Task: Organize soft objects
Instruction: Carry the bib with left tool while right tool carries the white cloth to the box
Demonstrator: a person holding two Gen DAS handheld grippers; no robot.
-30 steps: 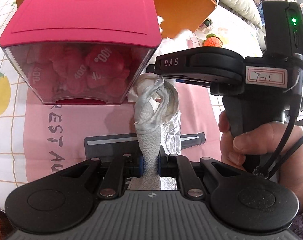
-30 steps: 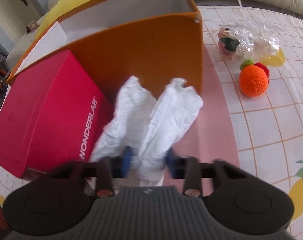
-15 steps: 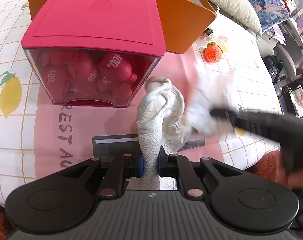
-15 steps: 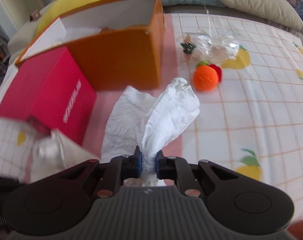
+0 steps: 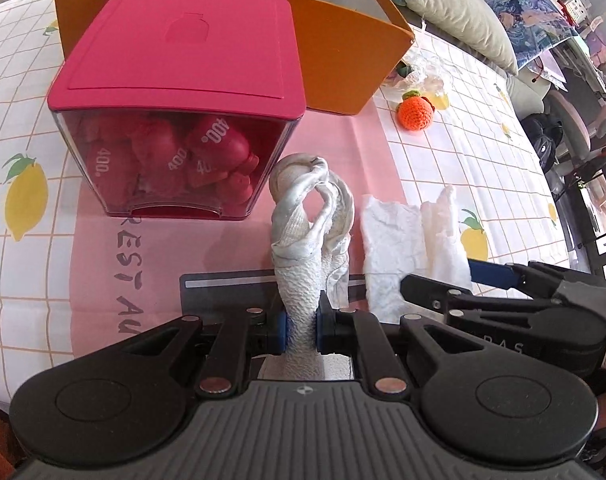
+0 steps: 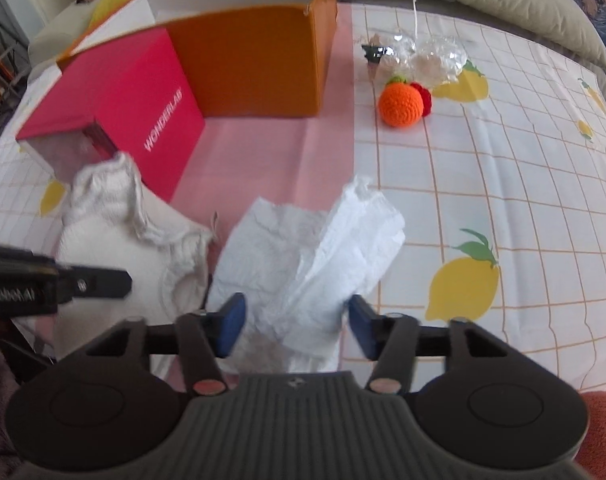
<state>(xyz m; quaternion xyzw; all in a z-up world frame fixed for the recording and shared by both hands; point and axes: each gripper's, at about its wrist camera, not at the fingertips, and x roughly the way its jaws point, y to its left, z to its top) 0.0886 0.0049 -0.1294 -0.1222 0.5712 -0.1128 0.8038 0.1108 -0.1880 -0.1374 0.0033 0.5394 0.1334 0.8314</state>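
My left claw (image 5: 301, 322) is clamped tight on a grey-white knotted cloth (image 5: 307, 232); I hold it by its lower end so the rest stands up off the surface (image 5: 443, 152), long axis running straight away from the claw, knotted end pointing toward the red-lidded box (image 5: 179, 60). My guess is it's held up this way to carry it to the orange box (image 5: 343, 60) behind.

Right claw (image 6: 295, 322) has its fingers spread wide apart around a white crumpled tissue (image 6: 303, 252), not gripping. The tissue lies on the surface where pink mat meets lemon-print cloth, long axis pointing away and slightly right, toward the orange crochet ball (image 6: 401, 102). Looks parked flat so I can regrasp or leave it.

The ball and a clear plastic bag (image 6: 423, 56) sit well apart, beside the orange box.
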